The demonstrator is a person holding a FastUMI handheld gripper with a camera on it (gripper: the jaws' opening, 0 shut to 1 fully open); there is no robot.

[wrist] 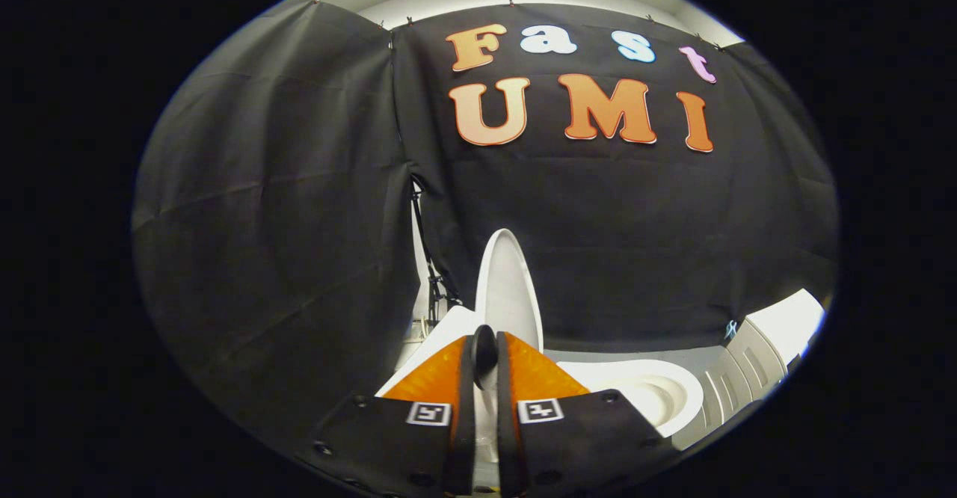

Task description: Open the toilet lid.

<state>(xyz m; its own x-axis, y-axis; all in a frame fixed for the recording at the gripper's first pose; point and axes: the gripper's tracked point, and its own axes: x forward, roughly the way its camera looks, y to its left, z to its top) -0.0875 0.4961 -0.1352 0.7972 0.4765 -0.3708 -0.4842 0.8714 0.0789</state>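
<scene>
The black cloth wall hangs at the far side. The toilet bowl lies to the right of the fingers. The toilet lid stands raised on edge, just ahead of them. The gripper is nearly pressed together, pinching the lid's near edge.

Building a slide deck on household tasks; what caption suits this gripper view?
Gripper shut on the raised toilet lid, its edge between the fingers, with the open bowl beside it.
</scene>
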